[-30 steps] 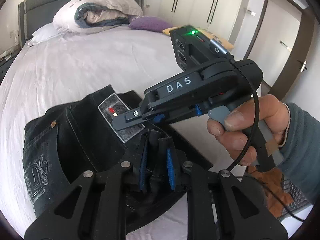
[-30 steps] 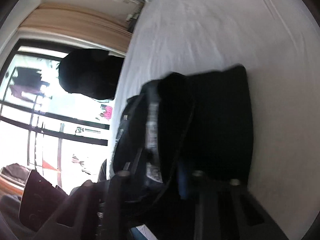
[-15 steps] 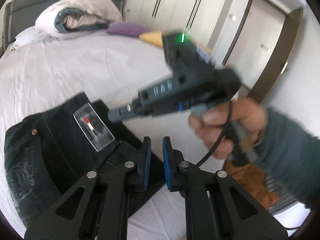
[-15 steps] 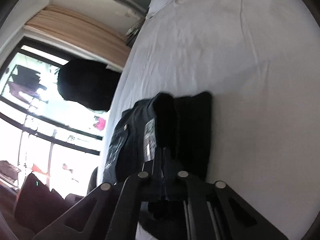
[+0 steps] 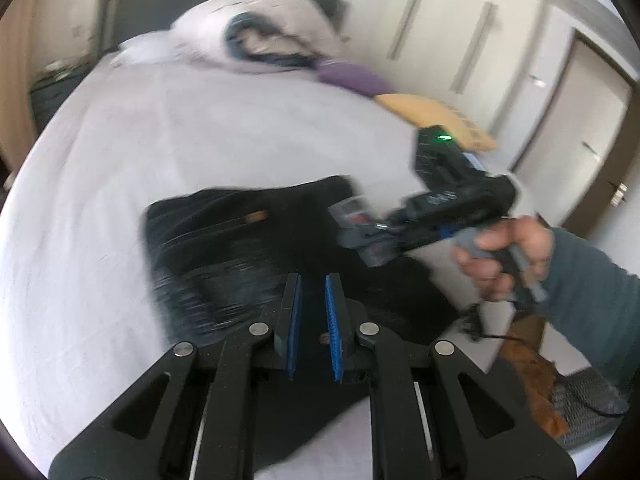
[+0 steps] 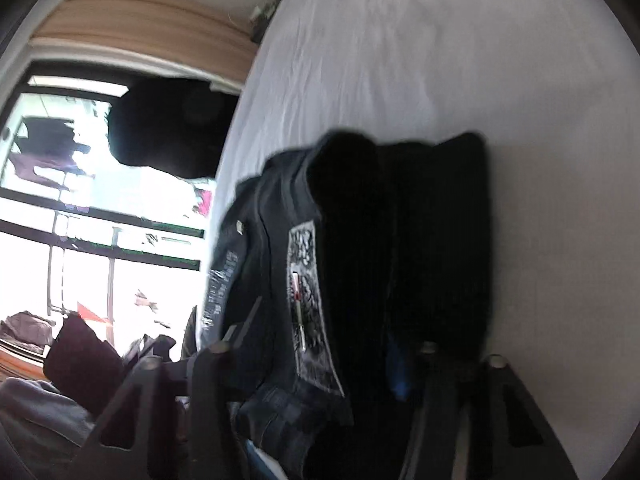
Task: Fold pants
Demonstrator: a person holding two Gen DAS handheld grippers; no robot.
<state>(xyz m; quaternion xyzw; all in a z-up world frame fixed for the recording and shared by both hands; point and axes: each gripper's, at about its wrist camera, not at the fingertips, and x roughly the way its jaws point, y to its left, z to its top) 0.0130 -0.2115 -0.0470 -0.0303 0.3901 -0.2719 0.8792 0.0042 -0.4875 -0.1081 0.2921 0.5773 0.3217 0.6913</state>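
Observation:
Dark denim pants (image 5: 248,252) lie folded on the white bed, with a grey patterned waistband patch (image 6: 306,304). My left gripper (image 5: 312,292) hovers just above the pants, its blue pads slightly apart with nothing between them. My right gripper (image 5: 360,236) comes in from the right, its tips at the waistband patch. In the right wrist view the pants (image 6: 360,240) fill the space between the spread fingers (image 6: 394,364), which look open; the image is blurred.
The white bed sheet (image 5: 200,128) spreads behind the pants. A rolled duvet and pillows (image 5: 256,36), a purple cushion (image 5: 356,78) and a yellow cushion (image 5: 436,116) lie at the headboard. A window (image 6: 80,200) and a dark hanging garment (image 6: 172,136) are beyond the bed's edge.
My left gripper let go of the pants fabric, lifted away and now stays slightly open above them. My right gripper's fingers, together half a second ago, are now spread around the waistband.

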